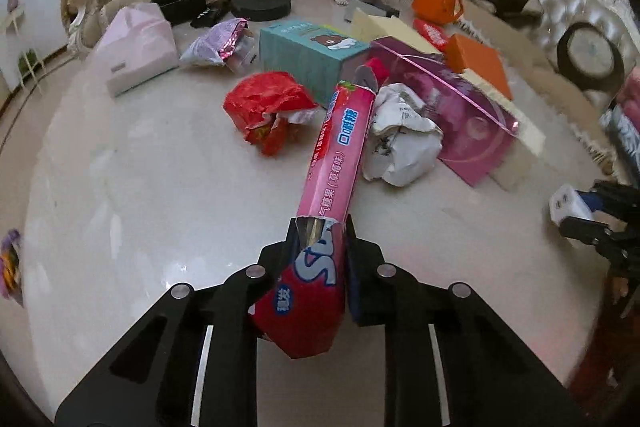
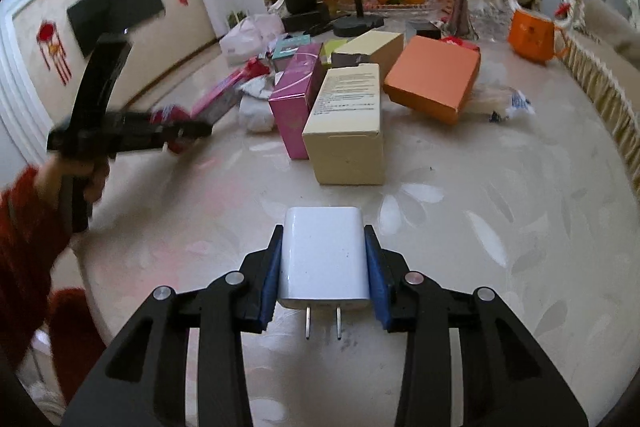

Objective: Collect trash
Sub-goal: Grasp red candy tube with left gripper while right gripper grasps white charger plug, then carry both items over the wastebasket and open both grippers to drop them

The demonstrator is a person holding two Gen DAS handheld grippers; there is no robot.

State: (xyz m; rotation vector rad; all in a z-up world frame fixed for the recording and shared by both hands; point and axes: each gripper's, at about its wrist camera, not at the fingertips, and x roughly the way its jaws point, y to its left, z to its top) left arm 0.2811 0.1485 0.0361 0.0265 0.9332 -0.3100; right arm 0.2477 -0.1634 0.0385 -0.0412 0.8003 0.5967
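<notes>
The left gripper [image 1: 320, 259] is closed on the near end of a long pink candy wrapper [image 1: 340, 155], which juts forward above the tabletop [image 1: 120, 207] toward its middle — its far tip ends over a crumpled white paper [image 1: 400, 139] and just beside a crumpled red wrapper [image 1: 268, 107]. The right gripper [image 2: 324, 263] is clamped on a white charger plug [image 2: 324, 251], prongs pointing back at the camera, held above the near edge of the tabletop — a cream box [image 2: 348, 123] and a pink box [image 2: 296, 95] lie beyond it.
</notes>
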